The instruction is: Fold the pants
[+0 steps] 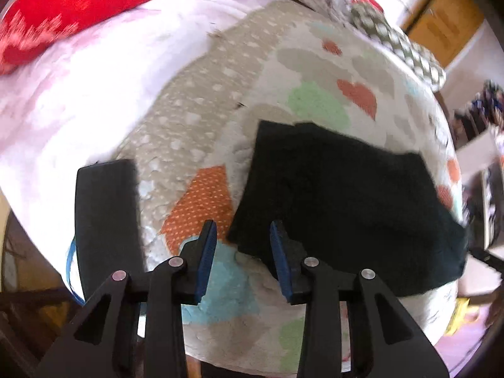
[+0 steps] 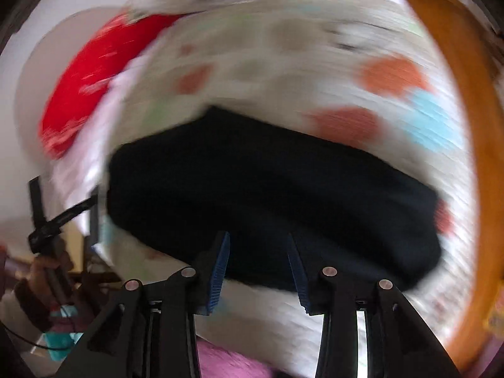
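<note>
The black pants lie folded into a flat, roughly rectangular pile on a patchwork bedspread with hearts and dots. My left gripper hovers over the pile's near left corner, open, its blue pads apart with nothing pinched. In the blurred right wrist view the pants fill the middle as a dark mass. My right gripper hangs above their near edge, open, its blue pads touching no cloth.
A flat black rectangular object with a blue strap lies at the bed's left edge. A red pillow and white sheet lie beyond. An orange wooden frame runs along the right. A hand holding the other gripper shows far left.
</note>
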The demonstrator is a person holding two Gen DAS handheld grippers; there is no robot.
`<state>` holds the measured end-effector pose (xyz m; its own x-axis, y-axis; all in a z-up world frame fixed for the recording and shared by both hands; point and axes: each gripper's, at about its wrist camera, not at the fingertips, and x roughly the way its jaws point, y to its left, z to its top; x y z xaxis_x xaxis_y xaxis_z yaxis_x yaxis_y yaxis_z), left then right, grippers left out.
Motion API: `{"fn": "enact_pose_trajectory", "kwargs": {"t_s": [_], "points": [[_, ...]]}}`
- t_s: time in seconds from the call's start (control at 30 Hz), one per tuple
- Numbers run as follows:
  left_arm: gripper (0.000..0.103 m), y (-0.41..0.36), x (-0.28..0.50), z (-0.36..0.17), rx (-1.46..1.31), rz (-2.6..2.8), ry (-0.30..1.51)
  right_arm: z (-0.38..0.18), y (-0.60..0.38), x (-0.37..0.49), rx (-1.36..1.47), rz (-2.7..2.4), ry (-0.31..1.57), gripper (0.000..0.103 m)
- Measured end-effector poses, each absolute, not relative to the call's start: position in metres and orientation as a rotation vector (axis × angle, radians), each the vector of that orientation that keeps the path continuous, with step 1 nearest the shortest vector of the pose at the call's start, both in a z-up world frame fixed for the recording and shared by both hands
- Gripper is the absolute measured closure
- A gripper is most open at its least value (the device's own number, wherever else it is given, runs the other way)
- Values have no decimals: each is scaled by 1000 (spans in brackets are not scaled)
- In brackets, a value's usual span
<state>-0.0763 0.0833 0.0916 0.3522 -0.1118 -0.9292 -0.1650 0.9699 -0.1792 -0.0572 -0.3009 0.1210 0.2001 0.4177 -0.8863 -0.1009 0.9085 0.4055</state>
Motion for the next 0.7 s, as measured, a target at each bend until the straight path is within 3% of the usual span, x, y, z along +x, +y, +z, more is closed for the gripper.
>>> {"fn": "enact_pose_trajectory", "kwargs": {"t_s": [0.17,0.27,0.53,0.7], "points": [[69,81,-76,97,-222,23,1198,108,-208,-5,291,541,1283,63],[67,73,-68,95,-218,-10,1185,100,-153,27,252,626,1266,53],[63,59,-59,58,-209,35,1249,60,-34,62,-123,739,1335,57],[49,67,-61,42,-259,78,1253,38,-20,61,-167,683,1332,57]]}}
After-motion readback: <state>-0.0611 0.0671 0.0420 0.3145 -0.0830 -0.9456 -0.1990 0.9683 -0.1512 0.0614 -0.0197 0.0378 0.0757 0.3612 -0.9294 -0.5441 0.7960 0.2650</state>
